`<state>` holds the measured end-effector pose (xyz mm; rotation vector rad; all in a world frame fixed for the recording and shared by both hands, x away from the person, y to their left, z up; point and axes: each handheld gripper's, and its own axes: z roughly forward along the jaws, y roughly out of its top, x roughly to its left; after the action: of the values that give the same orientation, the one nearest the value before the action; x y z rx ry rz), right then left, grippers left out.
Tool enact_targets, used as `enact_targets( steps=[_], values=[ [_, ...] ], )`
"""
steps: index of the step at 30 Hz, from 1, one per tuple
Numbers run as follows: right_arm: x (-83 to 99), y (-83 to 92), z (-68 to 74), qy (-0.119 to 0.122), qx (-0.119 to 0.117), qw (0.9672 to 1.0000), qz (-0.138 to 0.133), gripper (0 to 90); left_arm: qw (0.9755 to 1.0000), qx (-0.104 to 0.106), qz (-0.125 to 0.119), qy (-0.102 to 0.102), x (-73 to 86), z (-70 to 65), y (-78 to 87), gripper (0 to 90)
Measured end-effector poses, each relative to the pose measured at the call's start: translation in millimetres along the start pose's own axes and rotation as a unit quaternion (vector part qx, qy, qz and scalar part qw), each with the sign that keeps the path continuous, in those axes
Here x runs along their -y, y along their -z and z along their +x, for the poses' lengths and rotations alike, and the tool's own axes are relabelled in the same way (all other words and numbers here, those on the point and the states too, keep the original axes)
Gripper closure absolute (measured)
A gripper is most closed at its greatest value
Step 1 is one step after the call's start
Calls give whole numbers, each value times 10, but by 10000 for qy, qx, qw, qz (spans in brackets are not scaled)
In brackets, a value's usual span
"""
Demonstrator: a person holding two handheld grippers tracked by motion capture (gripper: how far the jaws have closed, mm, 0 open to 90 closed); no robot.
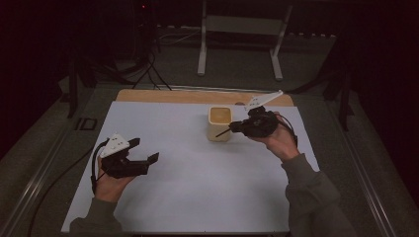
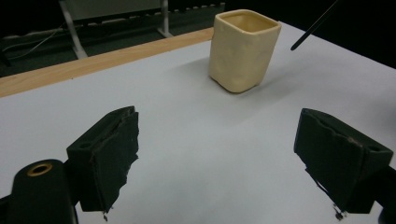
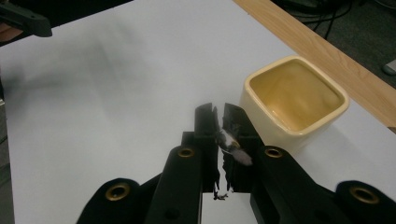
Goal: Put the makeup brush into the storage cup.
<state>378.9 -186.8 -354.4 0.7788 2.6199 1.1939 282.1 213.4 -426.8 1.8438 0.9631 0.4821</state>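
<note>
The thin black stick (image 1: 223, 132), a slim dark rod, is clamped in my right gripper (image 1: 242, 127), whose jaws are drawn almost completely together around it; in the right gripper view I see a small pale-and-dark bit pinched between the pads (image 3: 232, 148), though what that bit is I cannot tell. In the high view the stick pokes out leftward from the gripper, its free tip lying against the near side of the cream-yellow, square-mouthed ceramic cup (image 1: 220, 123); whether the two actually touch I cannot tell. The cup stands upright toward the far side of the white table sheet (image 1: 197, 187), just ahead of the light wooden strip (image 1: 163, 95) along the far edge. My left gripper (image 1: 143, 154) sits well apart, above the sheet at its left side, jaws spread wide with nothing between them.
</note>
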Motion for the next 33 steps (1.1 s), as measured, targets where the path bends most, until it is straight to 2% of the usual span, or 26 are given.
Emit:
enact_targets(
  steps=[33],
  values=[
    [-45,143,-227,-233,423,9987,-191,849,10000,-19,11,41,12,26,11,149]
  ],
)
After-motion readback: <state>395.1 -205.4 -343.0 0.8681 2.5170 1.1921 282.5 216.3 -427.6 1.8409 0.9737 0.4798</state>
